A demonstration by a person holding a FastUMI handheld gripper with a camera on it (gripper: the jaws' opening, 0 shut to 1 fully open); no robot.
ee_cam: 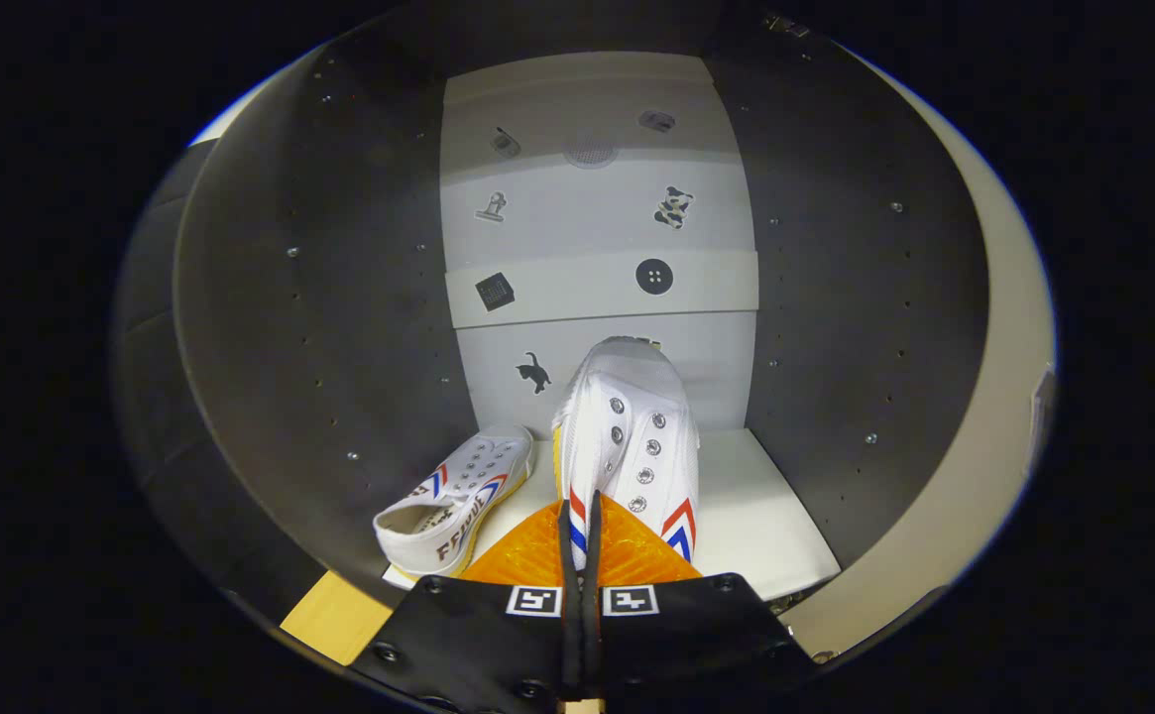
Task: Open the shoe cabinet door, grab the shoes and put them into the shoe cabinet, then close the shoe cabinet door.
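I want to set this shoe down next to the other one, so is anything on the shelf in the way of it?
Nothing visible blocks it. The gripper is shut on the shoe, which points into the cabinet. The second shoe lies to its left, apart from it, and the white shelf ahead and to the right is bare.

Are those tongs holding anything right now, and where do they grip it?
Yes. The tongs are shut on the right shoe, pinching the rim of its heel end, inside the cabinet.
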